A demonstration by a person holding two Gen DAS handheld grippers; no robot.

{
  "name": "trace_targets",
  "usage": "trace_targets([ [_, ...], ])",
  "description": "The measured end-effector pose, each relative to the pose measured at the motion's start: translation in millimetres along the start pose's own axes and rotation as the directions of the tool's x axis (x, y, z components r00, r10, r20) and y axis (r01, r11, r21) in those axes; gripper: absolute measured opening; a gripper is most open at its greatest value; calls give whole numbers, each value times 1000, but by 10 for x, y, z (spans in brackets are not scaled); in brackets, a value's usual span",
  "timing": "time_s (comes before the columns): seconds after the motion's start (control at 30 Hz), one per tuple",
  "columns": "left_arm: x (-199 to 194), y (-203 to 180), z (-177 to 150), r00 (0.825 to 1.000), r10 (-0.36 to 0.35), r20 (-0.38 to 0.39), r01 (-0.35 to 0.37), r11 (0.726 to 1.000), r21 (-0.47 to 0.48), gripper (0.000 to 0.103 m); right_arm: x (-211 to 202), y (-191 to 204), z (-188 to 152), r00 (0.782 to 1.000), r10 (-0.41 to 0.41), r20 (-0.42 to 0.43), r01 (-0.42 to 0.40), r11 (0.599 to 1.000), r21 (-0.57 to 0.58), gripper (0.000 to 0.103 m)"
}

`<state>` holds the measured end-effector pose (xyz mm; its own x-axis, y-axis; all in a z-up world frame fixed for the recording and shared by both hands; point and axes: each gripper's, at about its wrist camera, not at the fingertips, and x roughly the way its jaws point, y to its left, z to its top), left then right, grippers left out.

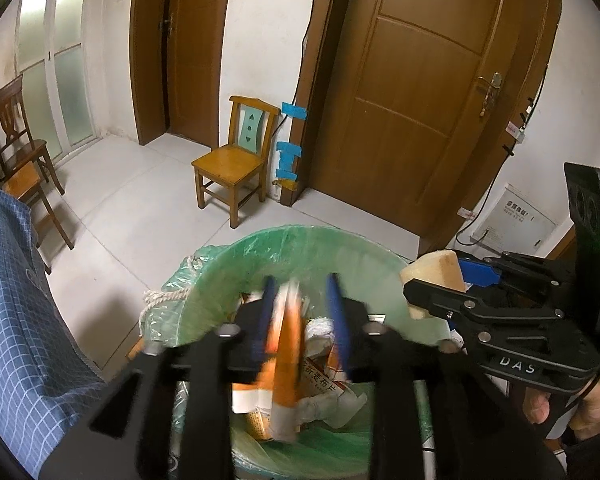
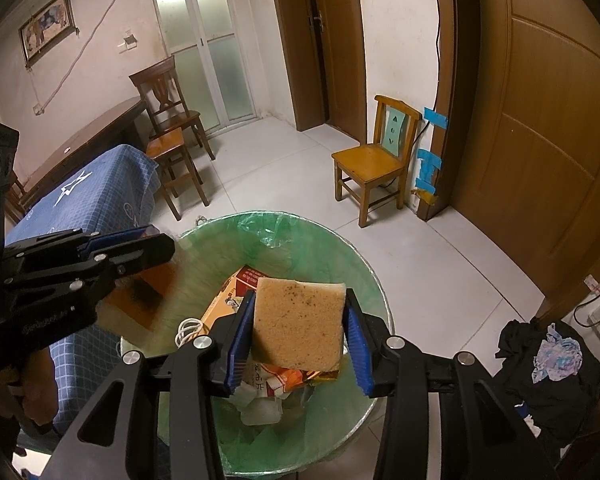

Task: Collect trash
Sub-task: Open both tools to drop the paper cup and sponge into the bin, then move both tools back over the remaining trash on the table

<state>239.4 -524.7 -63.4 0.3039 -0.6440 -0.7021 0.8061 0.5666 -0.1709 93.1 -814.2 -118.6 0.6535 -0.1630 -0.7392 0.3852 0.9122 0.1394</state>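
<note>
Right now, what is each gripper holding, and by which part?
Right gripper pinches the sponge by its side edges. Left gripper: blurred orange wrapper between the fingers; hold unclear.

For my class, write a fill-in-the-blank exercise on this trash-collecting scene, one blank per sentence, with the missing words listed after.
1. The right gripper is shut on a ____.
2. The bin is lined with a plastic bag whose colour is ____.
3. The left gripper hangs over the bin with a blurred piece of ____-coloured packaging between its fingers.
4. The small wooden chair stands between two ____.

Missing words: sponge; green; orange; doors
</note>
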Motion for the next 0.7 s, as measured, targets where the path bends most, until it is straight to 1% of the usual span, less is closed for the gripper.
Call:
trace_targets([
  [0.03,-7,12,3,1000,3,4,-3,1000,-3,44,-3,3,-1,1000,5,5,-5,1000,3,59],
  [0.07,-16,22,2,1000,6,9,-6,1000,-5,49,9,2,-9,1000,3,9,-3,1000,6,64],
  [0.3,-14,98,-15,1000,18,-2,-18,999,-33,49,30,-1,-77,1000,-3,18,2,1000,25,66],
  [0.53,-80,124,-35,1000,16,-5,-16,999,-29,49,19,50,-127,1000,1,20,-2,1000,19,66],
  [0.7,-150,153,-73,1000,21,-7,-21,1000,-23,49,-63,138,-167,999,1,34,-2,1000,7,67],
])
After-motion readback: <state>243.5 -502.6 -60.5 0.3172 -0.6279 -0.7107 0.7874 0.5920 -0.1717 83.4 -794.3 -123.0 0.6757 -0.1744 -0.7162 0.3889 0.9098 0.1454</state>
